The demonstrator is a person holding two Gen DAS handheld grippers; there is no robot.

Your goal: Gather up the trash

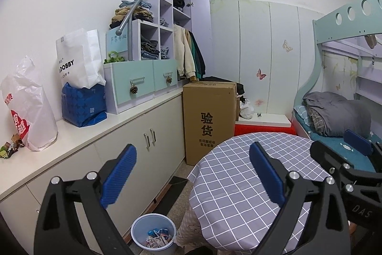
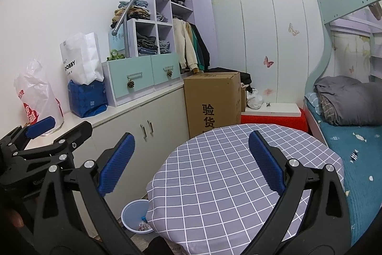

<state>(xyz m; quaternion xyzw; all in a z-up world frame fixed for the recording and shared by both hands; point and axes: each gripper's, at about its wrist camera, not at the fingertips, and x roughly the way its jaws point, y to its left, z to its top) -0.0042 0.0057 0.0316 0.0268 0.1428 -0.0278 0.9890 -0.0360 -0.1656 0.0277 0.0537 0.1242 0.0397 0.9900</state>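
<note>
Grippers are both held wide open, nothing gripped: left gripper is raised over the near edge of the round checked surface, right gripper beside it over the same cloth. No trash is seen on the cloth. Bin is on the floor just beside the surface, wrappers already inside. Loose wrappers are seen on the white counter, at its near end beside the plastic bag. Step is judged to be search or approach, with no pick begun. Next move: left gripper should be swung toward the counter wrappers, closed on one, then carried to the bin.
</note>
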